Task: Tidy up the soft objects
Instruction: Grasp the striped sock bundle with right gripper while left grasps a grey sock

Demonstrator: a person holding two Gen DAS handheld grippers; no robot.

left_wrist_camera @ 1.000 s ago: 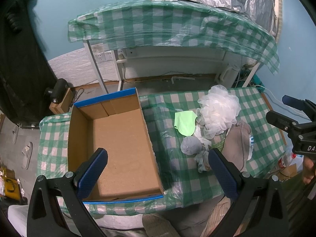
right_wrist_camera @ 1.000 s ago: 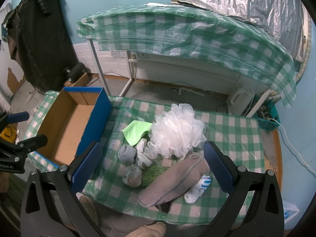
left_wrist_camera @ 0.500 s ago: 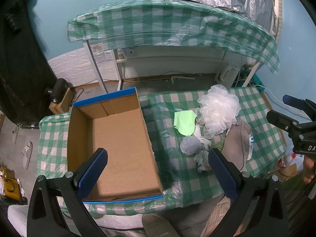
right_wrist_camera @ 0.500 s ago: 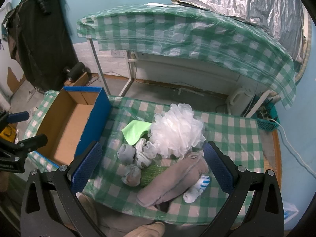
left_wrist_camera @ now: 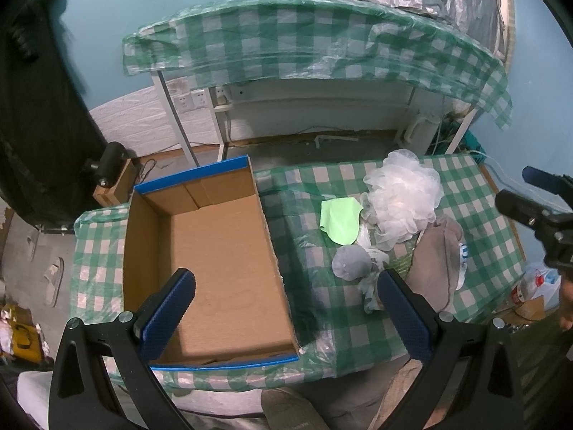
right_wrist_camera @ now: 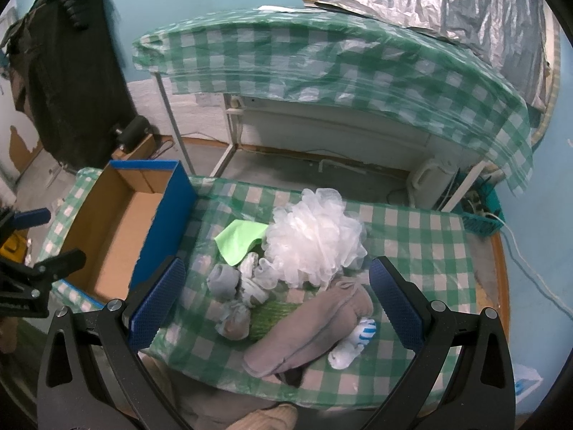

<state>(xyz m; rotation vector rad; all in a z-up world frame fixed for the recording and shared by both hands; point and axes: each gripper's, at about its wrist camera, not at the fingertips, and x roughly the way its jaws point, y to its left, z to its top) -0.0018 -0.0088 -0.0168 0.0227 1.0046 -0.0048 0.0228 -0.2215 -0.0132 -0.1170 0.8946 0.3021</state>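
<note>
Right wrist view looks down on a heap of soft things lying in the middle of the tabletop point(right_wrist_camera: 422, 236), which wears a green and white checked plastic cover. At the top of the heap sits a white mesh bath sponge point(right_wrist_camera: 315, 238), and at its 9 o'clock lies a light green cloth point(right_wrist_camera: 240, 240), touching it. Below the cloth, at about 7 o'clock from the sponge, are a rolled grey sock point(right_wrist_camera: 224, 281) and some small pale socks point(right_wrist_camera: 255, 288), all pressed together. A green knitted piece point(right_wrist_camera: 274, 317) shows under them. At 5 o'clock from the sponge lies a long taupe slipper sock point(right_wrist_camera: 309, 333), with a white sock with blue stripes point(right_wrist_camera: 352, 344) touching its right end.

The open cardboard box point(right_wrist_camera: 118, 236) with blue outer walls stands at 9 o'clock from the heap, just beside it on the same tabletop; its floor is bare brown card.

The right claw point(right_wrist_camera: 277, 308) hangs above the heap with its blue pads spread wide, holding nothing. The left claw point(left_wrist_camera: 286, 313) is also spread wide and holds nothing; it hangs over the near right wall of the box point(left_wrist_camera: 222, 268), with the heap at its 2 o'clock. In this view the right claw point(left_wrist_camera: 537, 200) appears at 3 o'clock.

I can read no brand or label on any of the things.
</note>
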